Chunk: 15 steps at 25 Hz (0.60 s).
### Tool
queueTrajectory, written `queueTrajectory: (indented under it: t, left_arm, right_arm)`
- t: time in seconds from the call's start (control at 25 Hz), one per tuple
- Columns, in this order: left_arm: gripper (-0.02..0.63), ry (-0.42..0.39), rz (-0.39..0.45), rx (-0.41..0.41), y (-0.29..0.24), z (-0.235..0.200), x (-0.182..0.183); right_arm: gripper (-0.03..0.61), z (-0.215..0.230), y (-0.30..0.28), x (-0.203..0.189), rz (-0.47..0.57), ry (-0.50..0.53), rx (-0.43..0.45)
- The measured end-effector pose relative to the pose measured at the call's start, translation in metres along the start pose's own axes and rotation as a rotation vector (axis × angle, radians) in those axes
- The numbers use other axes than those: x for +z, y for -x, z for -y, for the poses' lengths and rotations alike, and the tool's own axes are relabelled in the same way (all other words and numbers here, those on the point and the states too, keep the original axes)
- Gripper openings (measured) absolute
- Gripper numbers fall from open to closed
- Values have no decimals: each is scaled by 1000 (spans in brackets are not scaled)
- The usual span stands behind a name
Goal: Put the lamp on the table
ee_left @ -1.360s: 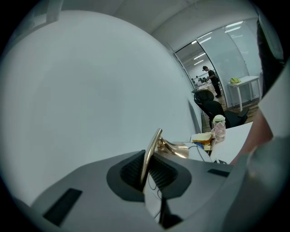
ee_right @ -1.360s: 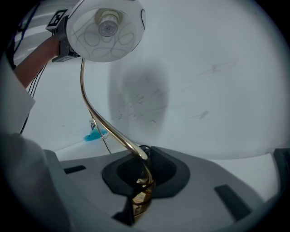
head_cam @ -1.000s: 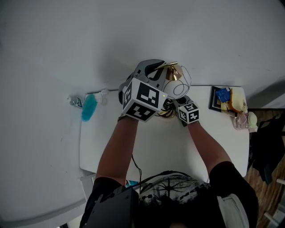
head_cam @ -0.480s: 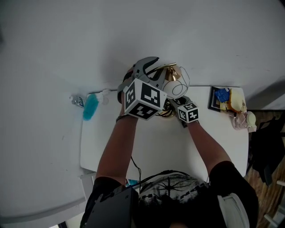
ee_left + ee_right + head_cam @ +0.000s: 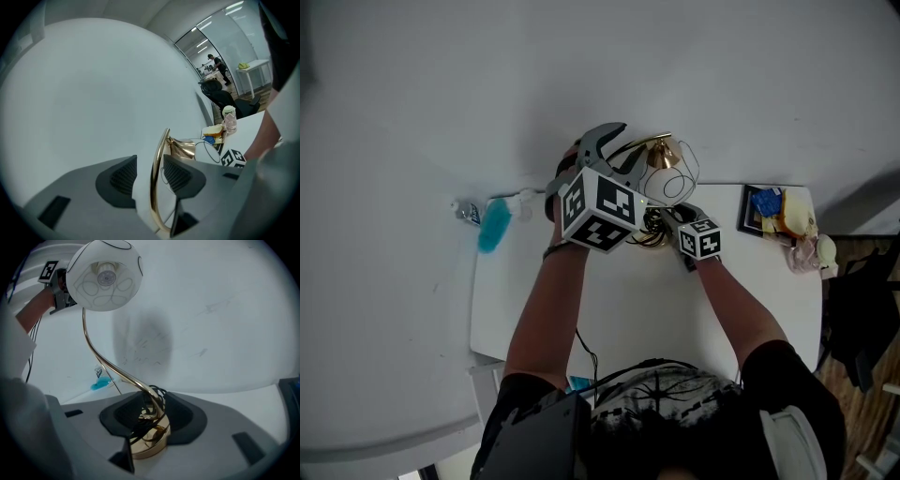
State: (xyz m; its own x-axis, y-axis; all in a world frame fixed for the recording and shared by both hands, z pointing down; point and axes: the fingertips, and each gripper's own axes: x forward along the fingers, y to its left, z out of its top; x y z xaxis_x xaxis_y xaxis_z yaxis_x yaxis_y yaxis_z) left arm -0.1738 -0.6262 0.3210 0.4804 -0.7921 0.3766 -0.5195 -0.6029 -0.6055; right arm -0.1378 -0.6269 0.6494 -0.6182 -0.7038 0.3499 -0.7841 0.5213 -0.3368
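Lamp (image 5: pixel 104 275) | left tool (image 5: pixel 149 174) opening, stem (image 5: pixel 156 187) between jaws | right tool (image 5: pixel 152 420) opening around base (image 5: pixel 149 442) | bottle (image 5: pixel 469 213) label unreadable

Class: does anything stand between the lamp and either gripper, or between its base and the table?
Nothing visible. The left gripper's opening jaws flank the stem of the lamp, the right gripper's opening jaws flank its base, and the base seems to sit on the table.

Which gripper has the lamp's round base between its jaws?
The right gripper: its opening jaws flank the gold base; the left gripper's opening jaws flank the thin stem.
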Motion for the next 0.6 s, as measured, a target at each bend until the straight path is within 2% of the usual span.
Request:
queueTrajectory:
  t: [0.2, 0.48, 0.6]
  left_arm:
    - [172, 35, 15, 27, 15, -2, 1]
    - [172, 234, 97, 49, 46, 2, 1]
    - [170, 284, 115, 67, 62, 9, -1]
  right_arm:
    - [141, -5, 12, 3, 0, 16, 1]
    - [141, -14, 42, 14, -2, 63, 7]
    - [141, -23, 61, 21, 13, 89, 17]
